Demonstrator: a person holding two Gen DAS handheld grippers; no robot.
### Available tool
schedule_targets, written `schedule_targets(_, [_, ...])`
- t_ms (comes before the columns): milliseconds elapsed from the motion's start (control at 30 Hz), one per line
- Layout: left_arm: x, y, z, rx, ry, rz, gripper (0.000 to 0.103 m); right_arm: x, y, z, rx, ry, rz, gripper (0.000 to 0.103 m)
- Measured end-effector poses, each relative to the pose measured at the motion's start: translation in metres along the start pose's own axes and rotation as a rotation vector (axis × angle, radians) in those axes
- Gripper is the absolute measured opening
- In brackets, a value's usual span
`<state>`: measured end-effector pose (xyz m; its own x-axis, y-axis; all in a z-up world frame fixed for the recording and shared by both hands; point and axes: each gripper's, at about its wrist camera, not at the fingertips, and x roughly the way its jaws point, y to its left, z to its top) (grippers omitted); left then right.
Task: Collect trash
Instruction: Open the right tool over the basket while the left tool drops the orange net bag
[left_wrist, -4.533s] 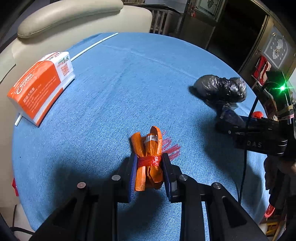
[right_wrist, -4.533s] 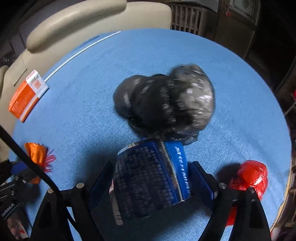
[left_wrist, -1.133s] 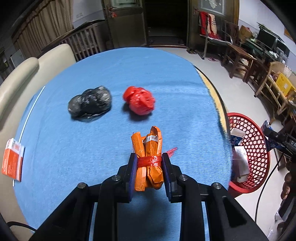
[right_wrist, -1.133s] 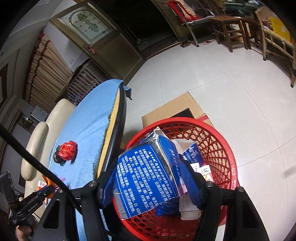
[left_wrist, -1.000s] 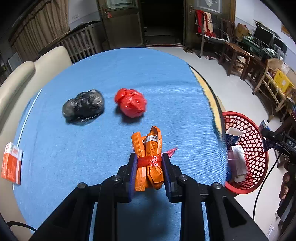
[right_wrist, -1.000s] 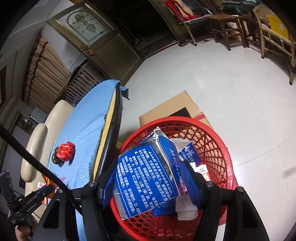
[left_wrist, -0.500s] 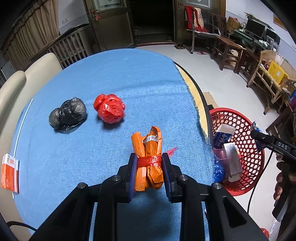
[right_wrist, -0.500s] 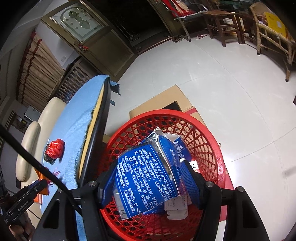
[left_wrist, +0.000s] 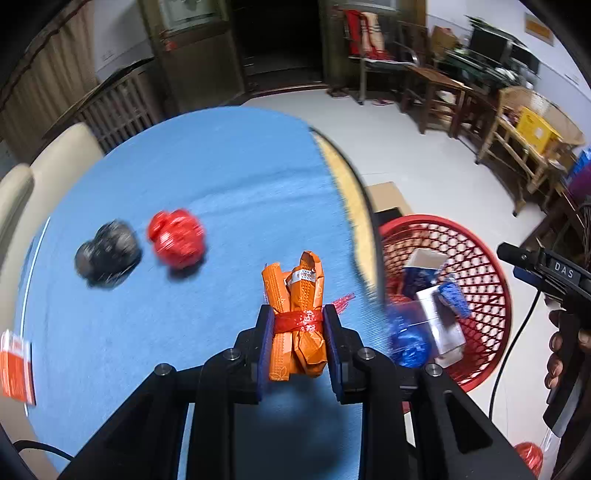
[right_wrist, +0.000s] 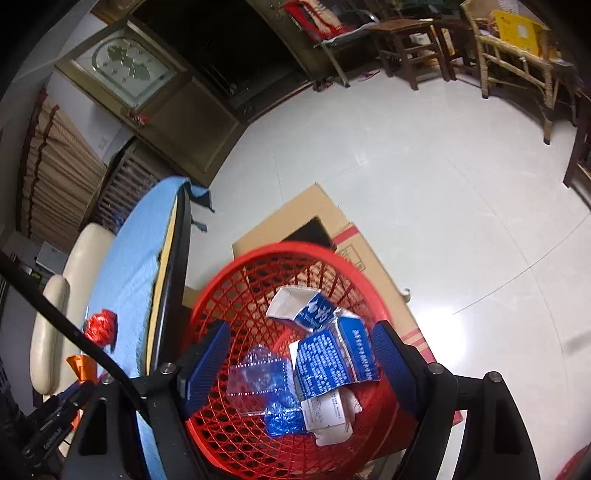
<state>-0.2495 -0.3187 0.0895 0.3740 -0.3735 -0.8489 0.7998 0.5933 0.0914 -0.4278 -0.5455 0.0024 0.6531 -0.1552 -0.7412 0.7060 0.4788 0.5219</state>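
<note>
Over the red basket, the right hand-held gripper has just been opening — jaws apart, the blue packet lying inside. The left hand-held gripper clamps the orange bundle — light, soft, crushable — at its tied waist above the table.

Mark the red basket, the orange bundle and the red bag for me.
red basket (right_wrist: 236, 280): right wrist view, far-left part of its rim.
orange bundle (left_wrist: 301, 295): left wrist view, middle of the wrap above its red tie.
red bag (left_wrist: 176, 243): left wrist view, centre of the crumpled ball.
</note>
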Motion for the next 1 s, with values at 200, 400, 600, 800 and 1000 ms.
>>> schedule_targets(200, [0.004,-0.045,0.018,0.07,-0.001,-0.085,0.028,-0.02,-0.007,0.007,0.02,-0.041,0.005,0.082])
schedule_targets(400, [0.013,-0.086,0.026,0.13,0.018,-0.129,0.028,-0.034,-0.02,0.01,0.04,-0.067,-0.006,0.082])
schedule_targets(600, [0.018,-0.111,0.031,0.172,0.026,-0.141,0.028,-0.047,-0.032,0.013,0.064,-0.09,-0.01,0.082])
schedule_targets(800, [0.031,-0.121,0.034,0.19,0.069,-0.145,0.036,-0.06,-0.036,0.016,0.069,-0.116,-0.003,0.082])
schedule_targets(1000, [0.037,-0.128,0.031,0.227,0.086,-0.097,0.078,-0.072,-0.032,0.018,0.056,-0.137,0.006,0.082])
